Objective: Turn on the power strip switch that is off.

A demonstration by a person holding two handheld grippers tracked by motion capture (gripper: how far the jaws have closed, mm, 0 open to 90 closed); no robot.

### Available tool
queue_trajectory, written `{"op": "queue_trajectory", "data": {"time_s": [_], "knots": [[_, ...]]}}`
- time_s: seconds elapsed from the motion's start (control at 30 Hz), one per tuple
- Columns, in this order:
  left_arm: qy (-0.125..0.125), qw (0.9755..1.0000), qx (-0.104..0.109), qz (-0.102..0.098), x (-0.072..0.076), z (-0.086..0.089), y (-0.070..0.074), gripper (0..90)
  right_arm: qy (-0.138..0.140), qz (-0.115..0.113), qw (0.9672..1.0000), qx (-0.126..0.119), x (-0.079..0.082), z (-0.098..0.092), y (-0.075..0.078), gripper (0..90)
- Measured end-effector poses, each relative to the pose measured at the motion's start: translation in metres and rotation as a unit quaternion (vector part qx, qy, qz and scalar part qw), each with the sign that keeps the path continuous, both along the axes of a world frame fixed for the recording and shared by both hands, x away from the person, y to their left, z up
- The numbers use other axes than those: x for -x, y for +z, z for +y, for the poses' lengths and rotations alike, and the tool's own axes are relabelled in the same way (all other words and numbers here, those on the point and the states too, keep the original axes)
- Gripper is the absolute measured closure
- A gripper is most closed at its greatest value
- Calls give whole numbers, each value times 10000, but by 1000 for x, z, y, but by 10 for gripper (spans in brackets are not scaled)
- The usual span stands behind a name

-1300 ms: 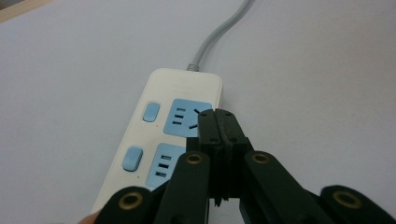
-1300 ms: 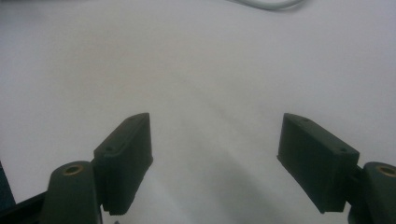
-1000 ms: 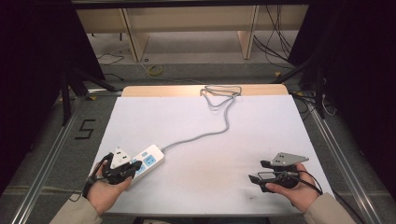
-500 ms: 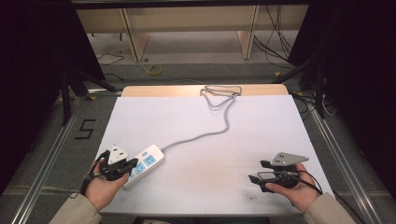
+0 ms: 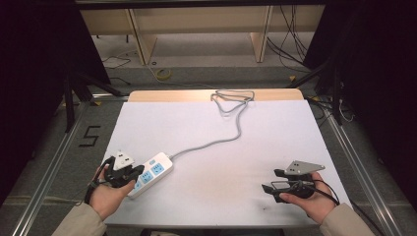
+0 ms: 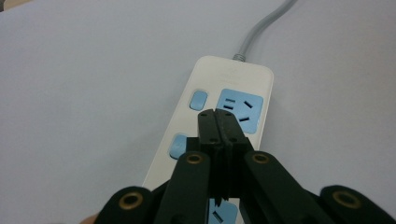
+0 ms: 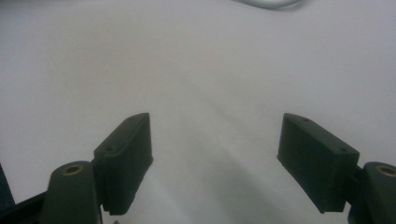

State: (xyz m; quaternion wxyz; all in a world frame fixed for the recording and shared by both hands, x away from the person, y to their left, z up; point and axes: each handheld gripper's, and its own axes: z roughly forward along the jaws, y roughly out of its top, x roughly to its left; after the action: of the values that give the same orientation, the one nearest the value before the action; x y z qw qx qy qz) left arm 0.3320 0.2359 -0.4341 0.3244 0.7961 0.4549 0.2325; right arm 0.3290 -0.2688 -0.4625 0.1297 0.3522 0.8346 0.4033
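A white power strip with blue sockets lies at the front left of the white table. In the left gripper view the strip shows a blue switch button and blue sockets. My left gripper hovers over the strip's near end, jaws shut together with nothing between them; its tips sit above the strip's middle. A grey cable runs from the strip to a coil at the far edge. My right gripper rests at the front right, jaws open over bare table.
The cable's looped end lies on the wooden strip at the table's far edge. Metal rails flank both sides of the table. Shelving and loose wires stand on the floor beyond.
My left gripper has shifted slightly toward the power strip and now sits over its near end. The right gripper has stayed put.
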Motion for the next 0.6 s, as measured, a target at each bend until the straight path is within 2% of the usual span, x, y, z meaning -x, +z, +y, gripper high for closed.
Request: {"op": "queue_trajectory", "data": {"time_s": [0.23,0.6], "knots": [[39,10000,14,27,-3,1,-1,898,-1,4,10000,2,0,0,0,263],[125,9999,-82,24,-10,1,-2,898,-12,14,10000,2,0,1,0,264]]}}
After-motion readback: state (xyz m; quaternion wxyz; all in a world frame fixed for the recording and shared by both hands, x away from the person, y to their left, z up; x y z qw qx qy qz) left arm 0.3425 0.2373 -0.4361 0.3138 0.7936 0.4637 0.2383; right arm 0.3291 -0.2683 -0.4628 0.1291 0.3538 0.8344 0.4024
